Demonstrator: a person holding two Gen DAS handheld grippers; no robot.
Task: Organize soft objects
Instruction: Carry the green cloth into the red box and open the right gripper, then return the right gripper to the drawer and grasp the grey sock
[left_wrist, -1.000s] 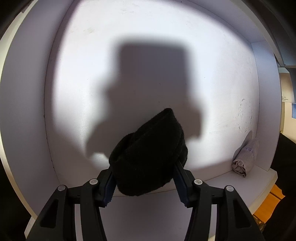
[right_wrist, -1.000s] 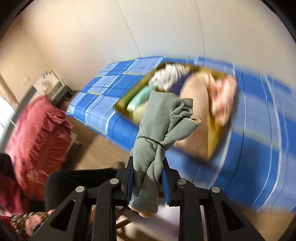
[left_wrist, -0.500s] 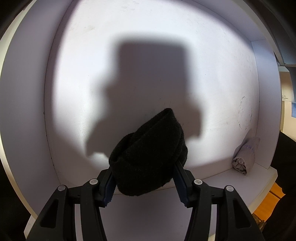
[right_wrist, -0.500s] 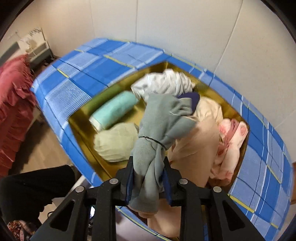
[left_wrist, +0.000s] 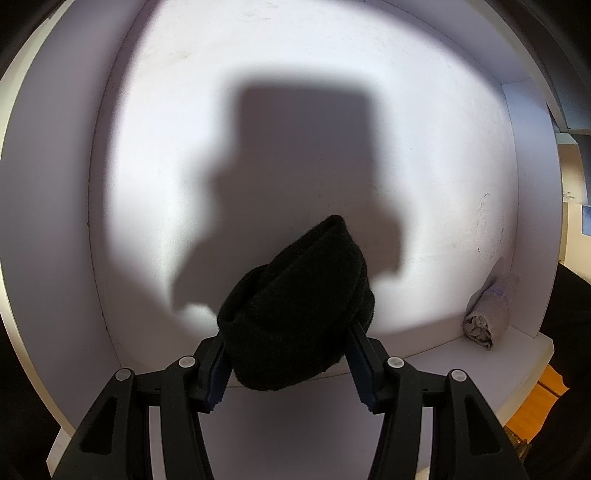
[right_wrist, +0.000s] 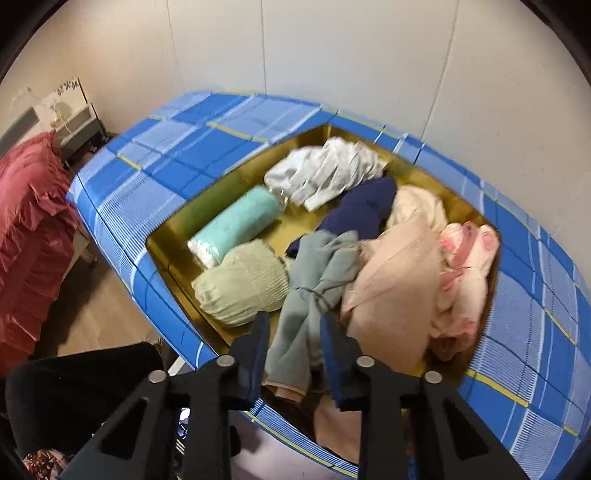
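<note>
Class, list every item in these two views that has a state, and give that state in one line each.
Left gripper: shut on black hat.
Black hat: folded, held above white shelf.
Grey roll: rolled, lying in the shelf's right corner.
Right gripper: open around grey-green cloth.
Grey-green cloth: bundled, tied with a band, in gold tray.
Teal towel: rolled, in tray.

Two soft items are counted in the white cubby (left_wrist: 524, 354) — one black knit roll (left_wrist: 295, 317) and one grey bundle (left_wrist: 487, 314). Seven are counted over the gold tray (right_wrist: 173, 236) — one grey-green tied bundle (right_wrist: 314, 284) among them.
</note>
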